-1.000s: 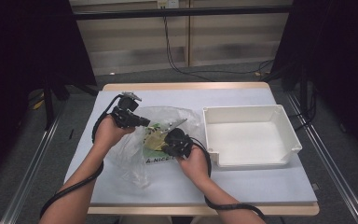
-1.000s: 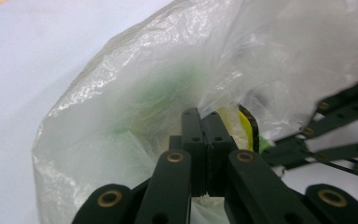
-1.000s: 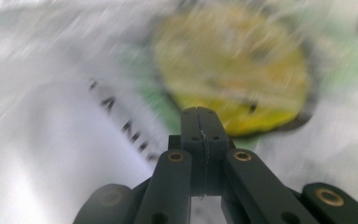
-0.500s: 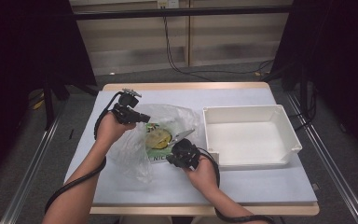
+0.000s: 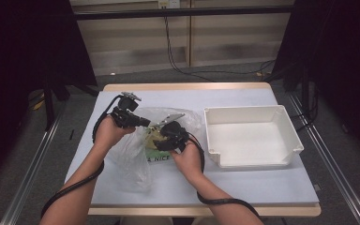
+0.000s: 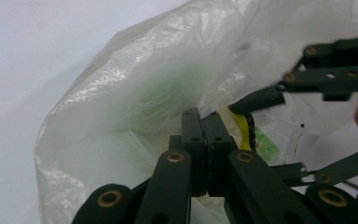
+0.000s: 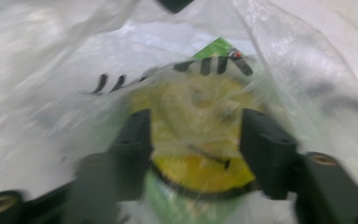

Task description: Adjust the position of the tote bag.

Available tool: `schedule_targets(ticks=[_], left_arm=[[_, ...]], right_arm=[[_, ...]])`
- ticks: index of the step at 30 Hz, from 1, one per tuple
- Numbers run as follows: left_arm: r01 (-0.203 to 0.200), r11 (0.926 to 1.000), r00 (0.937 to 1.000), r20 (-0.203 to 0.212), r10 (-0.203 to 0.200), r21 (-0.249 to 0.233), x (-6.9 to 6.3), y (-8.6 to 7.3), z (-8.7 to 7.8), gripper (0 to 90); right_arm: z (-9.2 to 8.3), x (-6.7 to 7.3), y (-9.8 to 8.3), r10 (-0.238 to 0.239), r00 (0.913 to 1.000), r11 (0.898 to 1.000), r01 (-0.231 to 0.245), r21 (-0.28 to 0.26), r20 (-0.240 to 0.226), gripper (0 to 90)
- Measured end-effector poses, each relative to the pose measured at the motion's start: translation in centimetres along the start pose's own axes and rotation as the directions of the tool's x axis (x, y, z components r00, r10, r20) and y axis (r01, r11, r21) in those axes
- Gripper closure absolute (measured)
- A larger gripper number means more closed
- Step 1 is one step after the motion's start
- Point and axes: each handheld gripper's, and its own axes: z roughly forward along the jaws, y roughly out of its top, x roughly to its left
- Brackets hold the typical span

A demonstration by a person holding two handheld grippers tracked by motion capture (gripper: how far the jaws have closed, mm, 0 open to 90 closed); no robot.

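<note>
A clear plastic bag (image 5: 130, 161) lies on the white table (image 5: 243, 187) with a yellow and green packet (image 5: 156, 157) inside it. My left gripper (image 5: 146, 124) is shut on the bag's upper edge and holds the film up; its jaws (image 6: 204, 116) meet flat against each other. My right gripper (image 5: 158, 138) reaches into the bag's mouth from the right. Its jaws have just been opening and stand apart (image 7: 196, 126) on either side of the yellow packet (image 7: 200, 170), which shows through wrinkled film (image 7: 51, 70). One of its fingers (image 6: 257, 99) crosses the left gripper view.
A white plastic tray (image 5: 253, 110) with nothing in it stands on the right half of the table. Cables trail from both grippers along the forearms. Dark curtains and metal rails flank the table.
My right gripper drew back toward the person, then moved forward into the bag's mouth, and its jaws opened. The left gripper kept still, holding the bag.
</note>
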Motion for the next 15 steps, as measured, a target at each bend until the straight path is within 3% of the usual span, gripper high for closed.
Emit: schedule_targets(ticks=[1, 2, 3, 7, 9, 10, 12, 13, 14, 15], left_arm=[[0.030, 0.9994, 0.9995, 0.001, -0.030, -0.017, -0.2, -0.1, 0.1, 89.7], [0.030, 0.9994, 0.9995, -0.004, -0.030, -0.019, -0.1, -0.1, 0.0, 89.7], [-0.003, 1.0000, 1.0000, -0.002, 0.003, 0.006, 0.1, -0.1, -0.1, 89.7], [-0.013, 0.9997, 0.9999, 0.005, 0.013, 0.021, 0.3, -0.3, -0.1, 89.7], [-0.006, 0.9998, 1.0000, 0.006, 0.006, 0.020, 0.2, -0.3, -0.1, 89.5], [0.039, 0.9991, 0.9992, 0.001, -0.039, -0.016, -0.1, -0.4, 0.1, 89.4], [0.035, 0.9994, 0.9994, -0.002, -0.035, -0.009, -0.1, -0.5, 0.2, 89.4], [-0.010, 0.9996, 0.9999, -0.002, 0.010, 0.026, 0.2, -0.4, 0.0, 89.4], [-0.010, 0.9996, 0.9999, -0.002, 0.010, 0.026, 0.2, -0.4, 0.0, 89.4], [-0.004, 0.9996, 1.0000, 0.002, 0.004, 0.027, 0.1, -0.4, 0.0, 89.4]], right_arm=[[0.4, 0.1, 0.2, 0.000, 0.9998, 1.000, 0.000, -0.001, 0.018, 36.0], [0.8, 0.0, 0.4, -0.013, 0.9995, 1.000, 0.013, -0.009, 0.028, 34.3], [0.9, 0.0, 0.4, -0.001, 0.9996, 1.000, 0.001, -0.008, 0.029, 33.0], [1.9, -0.1, 0.5, -0.003, 0.9991, 1.000, 0.003, 0.000, 0.041, 31.5], [2.9, -0.3, 0.1, -0.003, 0.9993, 1.000, 0.002, 0.029, 0.038, 36.7], [3.2, -0.3, 0.0, 0.013, 0.9994, 0.999, -0.014, 0.042, 0.031, 41.9], [3.6, -0.4, -0.2, 0.017, 0.9996, 0.999, -0.018, 0.046, 0.023, 45.2], [3.7, -0.4, -0.2, 0.022, 0.9995, 0.999, -0.023, 0.046, 0.023, 51.6], [3.7, -0.4, -0.2, 0.022, 0.9995, 0.999, -0.023, 0.046, 0.023, 51.6], [3.7, -0.5, -0.1, 0.018, 0.9995, 0.998, -0.019, 0.057, 0.024, 63.0]])
